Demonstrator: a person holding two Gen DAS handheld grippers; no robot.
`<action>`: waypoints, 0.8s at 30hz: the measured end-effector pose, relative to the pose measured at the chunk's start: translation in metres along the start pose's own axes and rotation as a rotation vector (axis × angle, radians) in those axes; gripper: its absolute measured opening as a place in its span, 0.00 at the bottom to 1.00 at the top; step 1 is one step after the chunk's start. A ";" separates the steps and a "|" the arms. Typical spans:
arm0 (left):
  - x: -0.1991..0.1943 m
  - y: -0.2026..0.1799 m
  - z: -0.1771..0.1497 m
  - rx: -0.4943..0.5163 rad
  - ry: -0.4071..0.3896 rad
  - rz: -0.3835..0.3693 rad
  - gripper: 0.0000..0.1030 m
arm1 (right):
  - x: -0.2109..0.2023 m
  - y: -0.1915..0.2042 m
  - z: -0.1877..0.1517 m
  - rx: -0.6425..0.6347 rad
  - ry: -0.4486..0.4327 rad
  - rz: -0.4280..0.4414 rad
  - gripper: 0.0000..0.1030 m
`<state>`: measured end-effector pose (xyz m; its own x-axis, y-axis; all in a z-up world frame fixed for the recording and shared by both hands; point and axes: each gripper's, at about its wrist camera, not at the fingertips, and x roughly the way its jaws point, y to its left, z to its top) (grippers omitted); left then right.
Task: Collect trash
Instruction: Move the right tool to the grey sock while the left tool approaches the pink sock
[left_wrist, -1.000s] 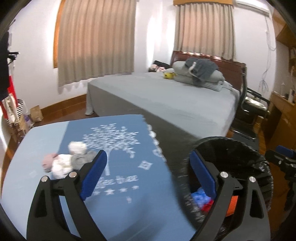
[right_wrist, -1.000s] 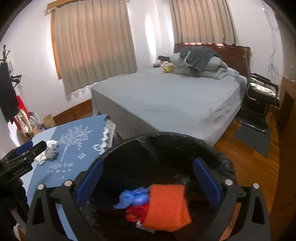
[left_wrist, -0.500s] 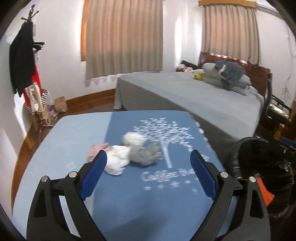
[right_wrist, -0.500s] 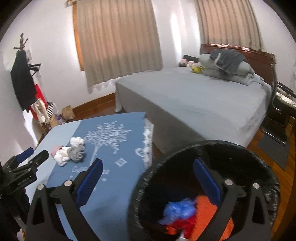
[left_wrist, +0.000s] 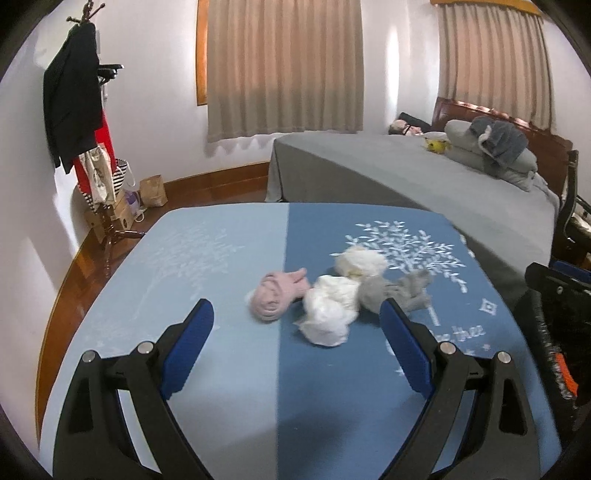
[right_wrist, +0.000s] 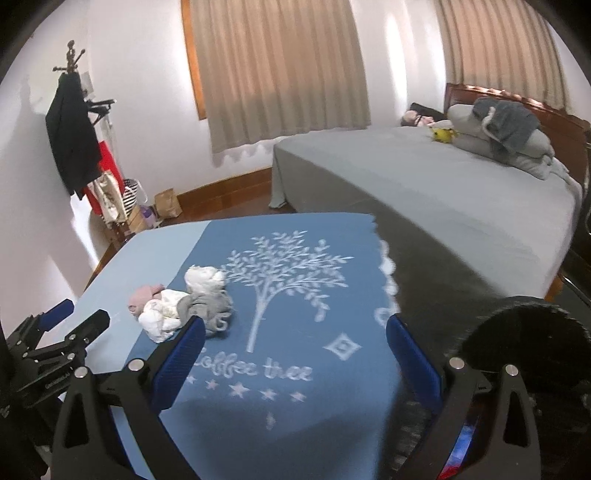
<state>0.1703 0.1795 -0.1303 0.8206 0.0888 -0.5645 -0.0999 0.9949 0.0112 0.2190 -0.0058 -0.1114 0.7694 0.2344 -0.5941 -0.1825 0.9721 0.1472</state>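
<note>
Ahead of my left gripper (left_wrist: 297, 334), between and just past its blue fingertips, sits the trash: 4 crumpled wads bunched together and touching on the blue tablecloth (left_wrist: 221, 369). Pink wad (left_wrist: 277, 297) lies toward the left finger, white wad (left_wrist: 330, 310) dead centre, grey wad (left_wrist: 397, 291) toward the right finger, cream wad (left_wrist: 360, 261) farthest out. Left jaws are spread wide with nothing between the pads — not touching any wad that I can see.

My right gripper (right_wrist: 295, 343) is also spread wide and empty, hovering above the tablecloth's white tree print (right_wrist: 280, 266). From it, the wads are off to the left, ahead of its left fingertip — the grey wad (right_wrist: 212, 310) is nearest. Left gripper shows at the far left of that view, near the cluster.

Black-lined bin (right_wrist: 528, 339) is low to the right of the right gripper, beside the table edge; I see red and blue scraps inside, partly hidden by the finger. Grey bed (left_wrist: 424, 184) stands beyond the table.
</note>
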 end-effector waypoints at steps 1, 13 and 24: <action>0.002 0.003 0.000 -0.002 0.002 0.004 0.86 | 0.005 0.005 0.000 -0.004 0.007 0.004 0.94; 0.028 0.036 -0.001 -0.035 0.033 0.048 0.86 | 0.066 0.050 -0.004 -0.062 0.090 0.047 0.94; 0.043 0.051 -0.006 -0.050 0.062 0.067 0.86 | 0.106 0.074 -0.007 -0.100 0.158 0.074 0.93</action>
<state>0.1971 0.2334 -0.1590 0.7746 0.1508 -0.6141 -0.1827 0.9831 0.0110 0.2828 0.0911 -0.1694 0.6471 0.2956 -0.7027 -0.3012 0.9459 0.1206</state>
